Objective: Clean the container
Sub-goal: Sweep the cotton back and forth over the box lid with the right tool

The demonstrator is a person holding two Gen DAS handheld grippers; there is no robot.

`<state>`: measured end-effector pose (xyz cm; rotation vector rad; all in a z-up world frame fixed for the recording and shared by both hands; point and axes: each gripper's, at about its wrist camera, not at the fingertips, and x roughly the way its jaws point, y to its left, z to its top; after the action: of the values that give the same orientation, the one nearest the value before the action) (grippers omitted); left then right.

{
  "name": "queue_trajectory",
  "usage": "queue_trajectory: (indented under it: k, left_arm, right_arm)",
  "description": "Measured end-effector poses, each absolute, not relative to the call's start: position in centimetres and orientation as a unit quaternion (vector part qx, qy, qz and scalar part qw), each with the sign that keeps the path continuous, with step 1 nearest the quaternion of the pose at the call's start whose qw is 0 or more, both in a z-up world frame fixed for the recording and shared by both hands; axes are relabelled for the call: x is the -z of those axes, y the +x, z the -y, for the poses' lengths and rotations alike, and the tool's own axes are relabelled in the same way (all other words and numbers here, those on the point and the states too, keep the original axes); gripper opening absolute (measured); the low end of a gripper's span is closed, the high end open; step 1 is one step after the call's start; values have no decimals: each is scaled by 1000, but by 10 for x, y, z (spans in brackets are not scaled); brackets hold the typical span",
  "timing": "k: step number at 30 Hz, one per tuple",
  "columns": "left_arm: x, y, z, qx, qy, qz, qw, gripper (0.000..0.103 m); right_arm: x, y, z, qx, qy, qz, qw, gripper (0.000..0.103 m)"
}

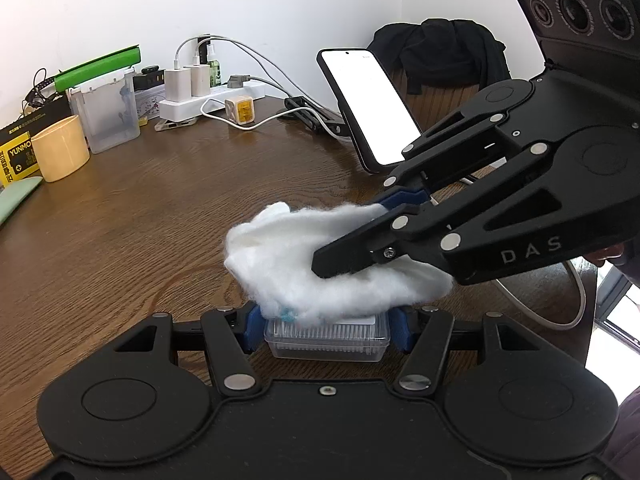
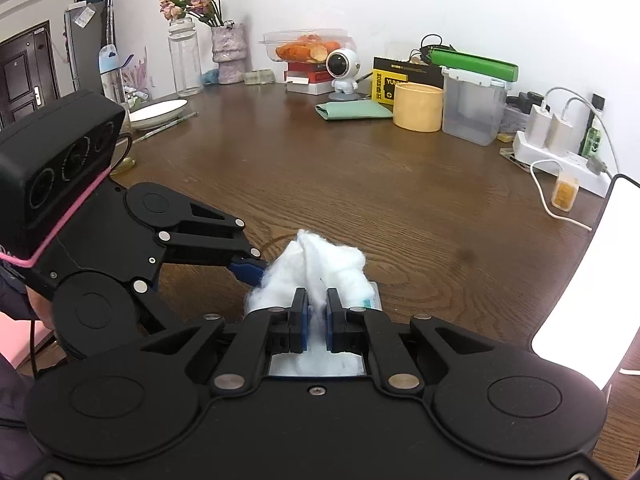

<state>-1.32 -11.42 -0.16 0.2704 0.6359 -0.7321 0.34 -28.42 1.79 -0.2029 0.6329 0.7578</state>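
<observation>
In the left wrist view, low in the middle of the frame, the left tool [image 1: 326,330] squeezes the ends of a small clear box [image 1: 326,340], which lies sideways across the frame above the brown table [image 1: 140,220]. From the right side, the right tool [image 1: 340,256] comes in pinched tight on a white cotton ball [image 1: 280,264]. The cotton sits right on top of the box, so the right tool is the one to rub along its long side, I think.
</observation>
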Motion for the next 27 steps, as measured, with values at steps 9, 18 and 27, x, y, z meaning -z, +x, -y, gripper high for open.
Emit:
queue_trajectory:
  k: [9,18,27]
  left_arm:
    - [1,-13,114,351,129,-305,876,59]
    - [2,-13,114,351,129,-305,876,59]
    - [2,-11,114,351,130,-305,876,59]
  right_arm:
    - [-17,4,285,-363,-94,-306,875,10]
    - [-18,5,280,-370,-97,-303,873,9]
    - [-20,1,278,-392,-108,-316,857,8]
